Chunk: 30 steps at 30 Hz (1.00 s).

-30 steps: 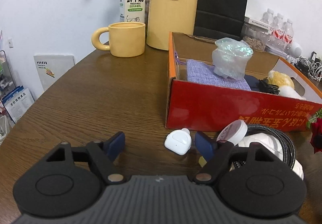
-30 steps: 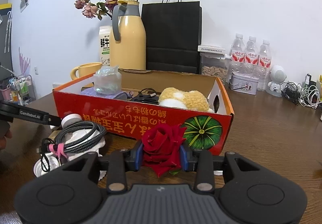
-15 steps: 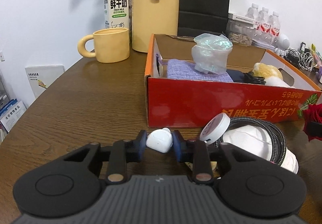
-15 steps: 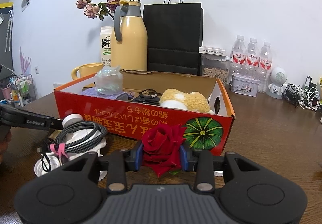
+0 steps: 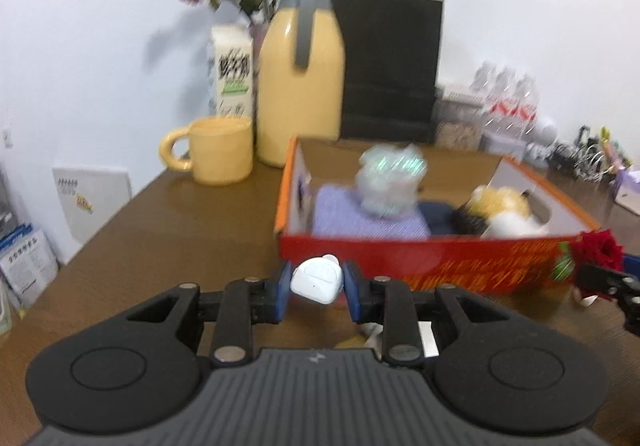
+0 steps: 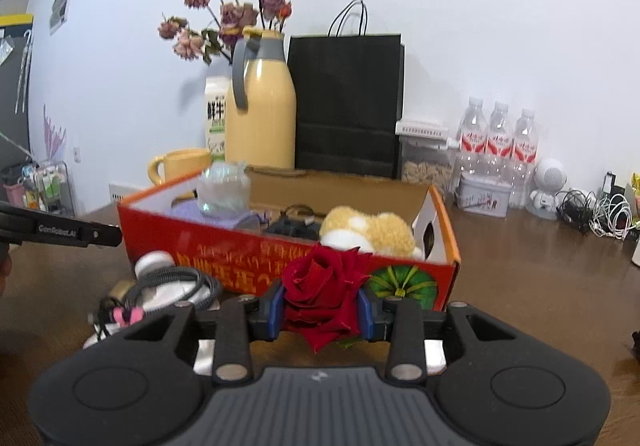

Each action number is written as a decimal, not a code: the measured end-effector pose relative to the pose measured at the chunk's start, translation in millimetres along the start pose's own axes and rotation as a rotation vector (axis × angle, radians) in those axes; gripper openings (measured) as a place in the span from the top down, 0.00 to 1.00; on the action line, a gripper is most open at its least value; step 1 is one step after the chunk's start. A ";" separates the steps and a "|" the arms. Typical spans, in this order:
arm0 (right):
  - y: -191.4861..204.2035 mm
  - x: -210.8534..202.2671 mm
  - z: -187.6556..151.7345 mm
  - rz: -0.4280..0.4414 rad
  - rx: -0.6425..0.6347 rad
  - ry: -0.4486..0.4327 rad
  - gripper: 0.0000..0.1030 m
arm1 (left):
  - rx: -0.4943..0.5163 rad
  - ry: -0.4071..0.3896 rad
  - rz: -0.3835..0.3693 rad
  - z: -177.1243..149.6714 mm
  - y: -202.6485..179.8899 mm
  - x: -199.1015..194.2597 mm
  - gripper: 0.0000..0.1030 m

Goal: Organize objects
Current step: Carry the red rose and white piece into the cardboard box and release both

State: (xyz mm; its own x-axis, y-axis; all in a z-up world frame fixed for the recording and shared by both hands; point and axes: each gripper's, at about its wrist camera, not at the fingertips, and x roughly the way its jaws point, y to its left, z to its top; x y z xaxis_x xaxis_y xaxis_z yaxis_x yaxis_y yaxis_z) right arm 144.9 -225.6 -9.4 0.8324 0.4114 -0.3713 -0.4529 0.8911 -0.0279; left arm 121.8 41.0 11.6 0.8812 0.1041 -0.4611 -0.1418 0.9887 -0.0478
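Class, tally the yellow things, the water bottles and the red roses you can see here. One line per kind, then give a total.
Yellow things: 2, the mug and the flask
Water bottles: 3
Red roses: 1
Total: 6

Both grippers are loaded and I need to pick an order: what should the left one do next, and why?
Probably carry the white earbud case forward over the red box wall. The left gripper is clamped on it just short of that wall, and the box sits open with items already inside.
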 end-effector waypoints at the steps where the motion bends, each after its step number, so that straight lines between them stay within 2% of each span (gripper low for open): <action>1: -0.7 -0.3 3.0 0.001 0.003 -0.007 0.66 | 0.005 -0.012 -0.011 4.5 -3.7 -2.0 0.72; 9: 0.3 13.6 30.6 0.009 -0.006 -0.044 0.66 | 0.069 -0.074 -0.090 35.6 -41.7 4.2 0.72; 16: 2.7 45.2 58.5 0.007 -0.008 -0.050 0.66 | 0.082 -0.101 -0.136 62.3 -67.0 32.3 0.72; 25: -0.4 105.3 86.8 0.006 0.006 -0.015 0.66 | 0.033 -0.098 -0.118 82.6 -70.1 80.6 0.72; 30: -4.6 129.9 81.7 0.015 0.030 0.020 0.66 | 0.059 -0.068 -0.120 83.7 -71.9 98.0 0.72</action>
State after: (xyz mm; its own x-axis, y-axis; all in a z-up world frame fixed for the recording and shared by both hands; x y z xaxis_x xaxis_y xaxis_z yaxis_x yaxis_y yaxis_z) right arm 281.2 -160.6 18.3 0.8188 0.4213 -0.3900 -0.4555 0.8902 0.0052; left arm 256.0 -10.9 44.0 0.9189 -0.0105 -0.3944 -0.0081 0.9989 -0.0456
